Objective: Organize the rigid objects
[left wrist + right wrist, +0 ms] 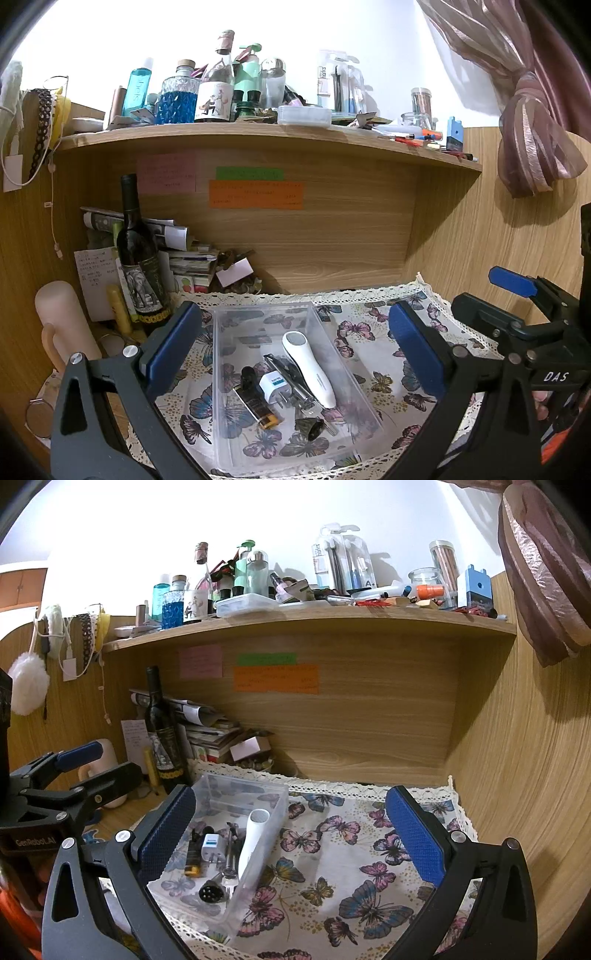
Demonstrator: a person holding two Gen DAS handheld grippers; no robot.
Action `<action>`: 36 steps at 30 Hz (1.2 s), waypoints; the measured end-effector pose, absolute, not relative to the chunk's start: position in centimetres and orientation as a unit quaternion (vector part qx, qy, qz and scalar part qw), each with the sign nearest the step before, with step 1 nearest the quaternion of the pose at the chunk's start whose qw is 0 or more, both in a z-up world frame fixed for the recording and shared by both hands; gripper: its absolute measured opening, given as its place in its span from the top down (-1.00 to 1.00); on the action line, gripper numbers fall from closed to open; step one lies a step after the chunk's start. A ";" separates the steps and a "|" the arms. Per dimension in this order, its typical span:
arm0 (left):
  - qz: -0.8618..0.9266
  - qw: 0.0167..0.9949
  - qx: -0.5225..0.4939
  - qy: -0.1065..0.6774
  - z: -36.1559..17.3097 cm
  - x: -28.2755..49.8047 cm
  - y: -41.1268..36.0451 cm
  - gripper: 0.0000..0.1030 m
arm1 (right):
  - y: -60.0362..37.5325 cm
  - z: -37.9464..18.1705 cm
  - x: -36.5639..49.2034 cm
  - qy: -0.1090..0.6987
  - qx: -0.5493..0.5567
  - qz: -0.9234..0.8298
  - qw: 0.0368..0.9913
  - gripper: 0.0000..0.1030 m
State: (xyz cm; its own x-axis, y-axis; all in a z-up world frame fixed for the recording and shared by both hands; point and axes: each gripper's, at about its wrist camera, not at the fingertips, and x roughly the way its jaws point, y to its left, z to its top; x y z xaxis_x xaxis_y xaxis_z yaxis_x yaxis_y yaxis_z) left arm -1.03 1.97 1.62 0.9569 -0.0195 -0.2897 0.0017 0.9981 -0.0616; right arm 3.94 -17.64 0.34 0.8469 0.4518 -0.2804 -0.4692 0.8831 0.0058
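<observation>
A clear plastic box (218, 406) (266, 843) stands on a butterfly-print cloth (373, 354) (351, 853). Inside it lie a white handheld device (308, 369) (253, 834), a white plug adapter (275, 387) (212, 849), a metal tool (295, 384), a small amber-tipped dark item (258, 404) and a black round connector (314, 428) (207, 891). My left gripper (295, 350) is open and empty, its fingers either side of the box. My right gripper (291, 834) is open and empty, over the cloth to the right of the box.
A dark wine bottle (138, 258) (164, 734), stacked papers (184, 258) and a pale pink cylinder (59, 325) crowd the left corner. The wooden shelf (258, 134) above carries several bottles and jars. A wooden wall closes the right side; a tied curtain (532, 140) hangs there.
</observation>
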 end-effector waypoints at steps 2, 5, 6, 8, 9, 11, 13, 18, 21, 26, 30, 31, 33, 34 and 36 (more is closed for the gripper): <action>-0.005 0.989 -0.031 0.146 1.6 -1.0 2.0 -0.99 | -17.7 0.4 4.0 0.139 -0.031 0.240 0.960 -1.00; -0.004 0.989 -0.032 0.146 1.4 -0.9 2.1 -0.99 | -17.6 0.4 4.0 0.138 -0.032 0.239 0.961 -1.00; -0.004 0.989 -0.033 0.146 1.4 -0.9 2.1 -0.99 | -17.7 0.4 4.0 0.139 -0.031 0.240 0.960 -1.00; -0.003 0.989 -0.033 0.146 1.4 -0.9 2.2 -0.99 | -17.7 0.4 4.1 0.139 -0.032 0.241 0.960 -1.00; -0.002 0.989 -0.034 0.146 1.4 -0.9 2.3 -0.99 | -17.6 0.4 4.1 0.138 -0.032 0.240 0.960 -1.00; -0.002 0.988 -0.036 0.149 1.3 -0.8 2.4 -0.99 | -17.6 0.4 4.1 0.138 -0.032 0.240 0.960 -1.00; -0.002 0.988 -0.038 0.151 1.2 -0.7 2.6 -0.99 | -17.7 0.5 4.3 0.139 -0.031 0.242 0.960 -1.00; -0.002 0.988 -0.038 0.153 1.1 -0.6 2.7 -0.99 | -17.6 0.5 4.6 0.141 -0.032 0.244 0.959 -1.00; 0.001 0.988 -0.037 0.150 1.1 -0.6 2.8 -0.99 | -17.7 0.6 4.6 0.141 -0.032 0.245 0.959 -1.00; -0.002 0.989 -0.022 0.145 1.0 -0.5 2.5 -0.99 | -17.6 0.6 4.7 0.140 -0.036 0.247 0.958 -1.00; -0.007 0.989 -0.021 0.145 0.9 -0.4 2.5 -0.99 | -17.2 0.6 5.0 0.141 -0.040 0.250 0.957 -1.00; -0.011 0.989 -0.021 0.147 0.9 -0.4 2.4 -0.99 | -17.2 0.6 5.1 0.141 -0.041 0.250 0.957 -1.00; -0.013 0.989 -0.024 0.148 0.8 -0.3 2.5 -0.99 | -17.1 0.6 5.3 0.142 -0.042 0.250 0.957 -1.00; -0.014 0.988 -0.024 0.149 0.8 -0.2 2.5 -0.99 | -16.9 0.6 5.3 0.143 -0.042 0.250 0.957 -1.00; -0.016 0.988 -0.027 0.151 0.8 0.0 2.7 -0.99 | -16.9 0.6 5.5 0.144 -0.042 0.250 0.956 -1.00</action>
